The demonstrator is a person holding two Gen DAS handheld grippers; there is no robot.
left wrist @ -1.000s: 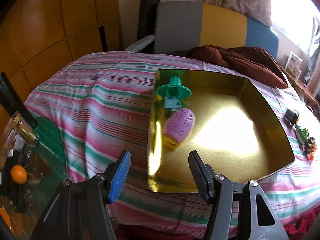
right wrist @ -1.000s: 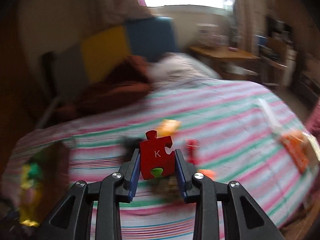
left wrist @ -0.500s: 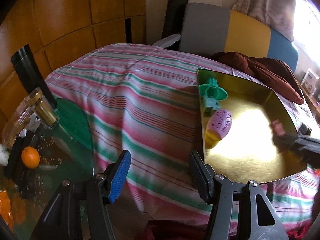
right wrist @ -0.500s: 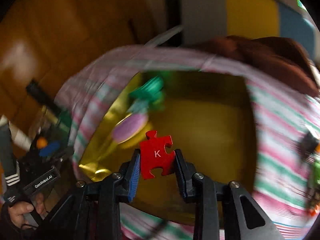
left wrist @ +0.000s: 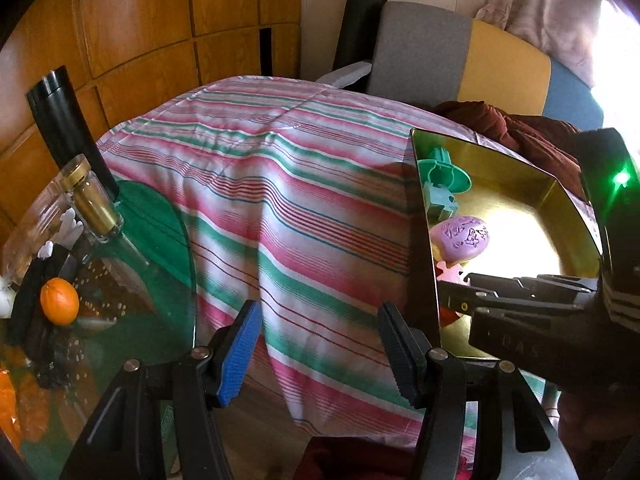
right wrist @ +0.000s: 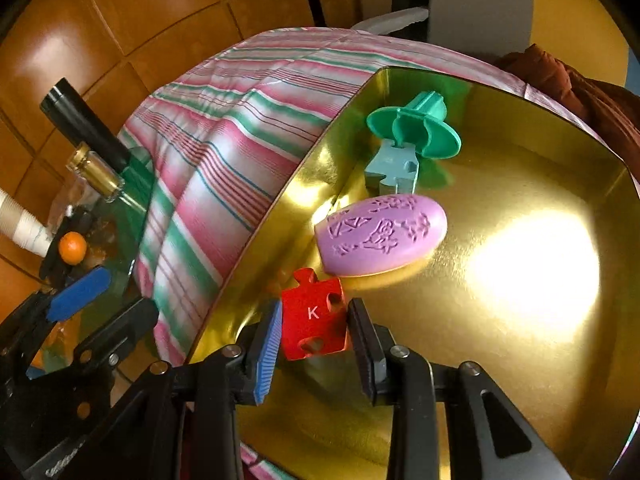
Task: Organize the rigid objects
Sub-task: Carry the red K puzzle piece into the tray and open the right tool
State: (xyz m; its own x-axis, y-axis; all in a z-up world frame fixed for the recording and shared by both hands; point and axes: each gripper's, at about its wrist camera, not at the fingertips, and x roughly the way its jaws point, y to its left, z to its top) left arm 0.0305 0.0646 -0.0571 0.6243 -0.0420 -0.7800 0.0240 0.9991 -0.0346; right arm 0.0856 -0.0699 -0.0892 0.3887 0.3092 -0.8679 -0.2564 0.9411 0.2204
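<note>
Four toys sit in a gold tray (right wrist: 520, 360) on a striped bedspread (left wrist: 300, 200). The right gripper (right wrist: 315, 312) reaches over the tray's near left corner. Its jaws have just been opening, and a red puzzle piece (right wrist: 314, 320) marked K lies tilted and loose between them, with slim gaps at both pads. Just beyond it, along the tray's left edge, lie a purple egg (right wrist: 380, 238), a pale blue puzzle piece (right wrist: 394, 170) and a green plastic part (right wrist: 416, 132). The left gripper (left wrist: 319, 312) hangs spread and empty over the bedspread's near edge, beside a glass table (left wrist: 160, 240).
</note>
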